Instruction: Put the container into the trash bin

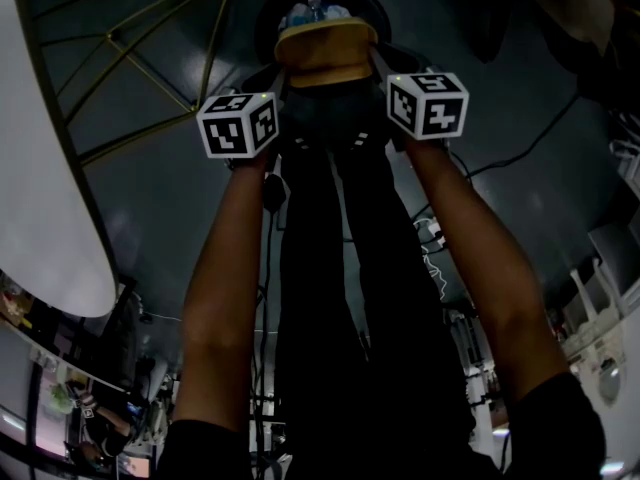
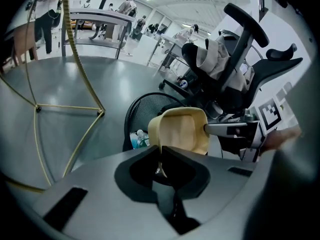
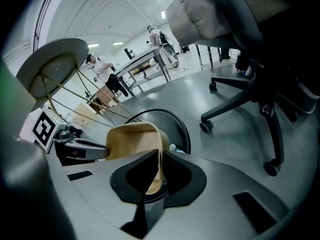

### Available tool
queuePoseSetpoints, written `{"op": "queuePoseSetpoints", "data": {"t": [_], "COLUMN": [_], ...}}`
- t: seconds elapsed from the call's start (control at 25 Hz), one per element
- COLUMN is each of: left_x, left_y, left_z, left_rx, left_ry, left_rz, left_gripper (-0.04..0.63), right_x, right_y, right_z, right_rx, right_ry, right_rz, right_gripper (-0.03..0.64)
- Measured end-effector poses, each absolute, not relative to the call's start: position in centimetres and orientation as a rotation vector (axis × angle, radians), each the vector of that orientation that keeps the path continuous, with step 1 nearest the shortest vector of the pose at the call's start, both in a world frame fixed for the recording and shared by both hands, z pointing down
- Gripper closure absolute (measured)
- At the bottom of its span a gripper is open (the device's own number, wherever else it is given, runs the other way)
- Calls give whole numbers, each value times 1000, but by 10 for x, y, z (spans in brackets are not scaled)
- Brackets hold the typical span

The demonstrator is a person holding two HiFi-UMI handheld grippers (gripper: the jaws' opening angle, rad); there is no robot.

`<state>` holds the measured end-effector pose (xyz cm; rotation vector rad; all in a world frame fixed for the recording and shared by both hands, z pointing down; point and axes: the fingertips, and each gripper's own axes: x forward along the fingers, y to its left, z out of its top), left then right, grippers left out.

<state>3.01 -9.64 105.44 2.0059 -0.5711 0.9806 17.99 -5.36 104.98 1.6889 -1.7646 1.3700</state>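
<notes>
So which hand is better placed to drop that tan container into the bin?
Neither clearly: the left gripper and right gripper each pinch an opposite rim of the container, directly over the trash bin. Both should probably release together.

A white round tabletop [image 1: 40, 168] sits on a gold wire frame [image 1: 150, 78] over a grey floor [image 2: 75, 89]. A black office chair [image 3: 260, 59] carries pale cloth [image 3: 200, 14]. Cables [image 1: 432, 238] lie on the floor.

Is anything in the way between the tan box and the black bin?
Nothing I can see. The left gripper and right gripper pinch the container just over the open trash bin. Bottles lie inside it, but they leave room.
</notes>
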Motion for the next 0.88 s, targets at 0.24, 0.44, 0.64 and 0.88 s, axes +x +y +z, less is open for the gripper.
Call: {"op": "queuePoseSetpoints", "data": {"t": [0.24, 0.44, 0.64, 0.88], "left_x": [16, 35, 63, 99], "left_y": [-101, -83, -67, -65], "left_z": [1047, 1008, 926, 795], "left_rx": [2005, 2033, 2096, 2229], "left_ry": [-651, -542, -452, -337], "left_rz": [994, 936, 832, 699], "left_gripper": [483, 503, 539, 591], "right_x": [195, 183, 161, 148], "right_y": [-47, -45, -53, -71], "right_z": [1039, 996, 921, 796], "right_rx": [1707, 1687, 1663, 1658], "right_ry": [-1718, -1831, -1955, -2157], "right_rz": [1344, 1345, 1313, 1278], "right_gripper": [497, 491, 503, 560]}}
